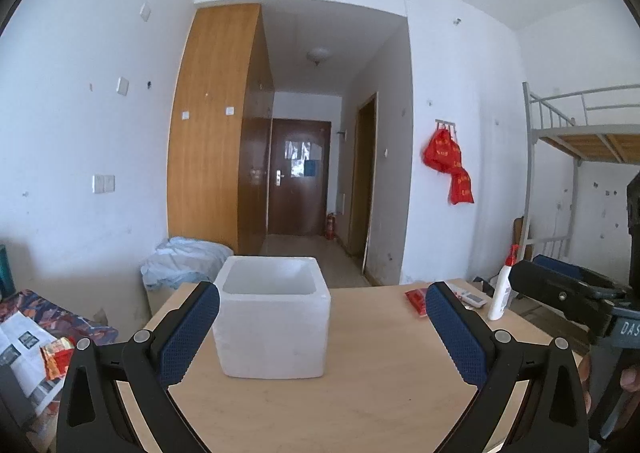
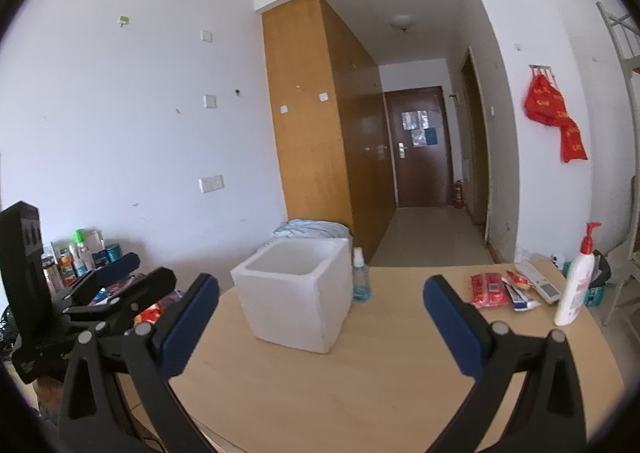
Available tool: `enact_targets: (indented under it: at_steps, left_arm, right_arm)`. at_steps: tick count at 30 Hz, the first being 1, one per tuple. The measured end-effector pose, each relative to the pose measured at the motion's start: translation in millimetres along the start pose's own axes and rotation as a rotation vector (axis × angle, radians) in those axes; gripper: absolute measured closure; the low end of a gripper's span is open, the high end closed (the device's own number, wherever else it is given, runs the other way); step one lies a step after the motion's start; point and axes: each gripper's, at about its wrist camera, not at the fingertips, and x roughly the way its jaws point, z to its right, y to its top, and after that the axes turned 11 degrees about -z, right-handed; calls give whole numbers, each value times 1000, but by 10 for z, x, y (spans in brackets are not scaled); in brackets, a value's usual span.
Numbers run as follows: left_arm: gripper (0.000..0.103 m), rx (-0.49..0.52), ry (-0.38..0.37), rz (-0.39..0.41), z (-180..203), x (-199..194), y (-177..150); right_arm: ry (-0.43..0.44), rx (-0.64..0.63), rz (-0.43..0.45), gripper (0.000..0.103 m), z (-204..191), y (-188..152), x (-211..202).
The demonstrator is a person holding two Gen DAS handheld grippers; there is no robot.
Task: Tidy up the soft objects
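Note:
A white foam box stands open-topped on the wooden table; it also shows in the right wrist view. A red soft packet lies at the table's far right, with small tubes and packets beside it; it also shows in the left wrist view. My left gripper is open and empty, facing the box from close. My right gripper is open and empty, nearer the table's front, with the box ahead and slightly left.
A white pump bottle and a remote stand at the table's right edge. A small blue bottle is behind the box. Bedding lies beyond the table. Bottles crowd the left. A bunk bed is at right.

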Motion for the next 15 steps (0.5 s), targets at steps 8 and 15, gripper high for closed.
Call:
enact_targets:
  at_steps: [8,15]
  left_arm:
    - [0,15,-1,21,74,35,-311]
    - [0,-48,1,15,-7,67,-505]
  right_arm:
    - [-35,18,20,0,63,-241,-34]
    - [-46,25,-1,0,61,-406,9]
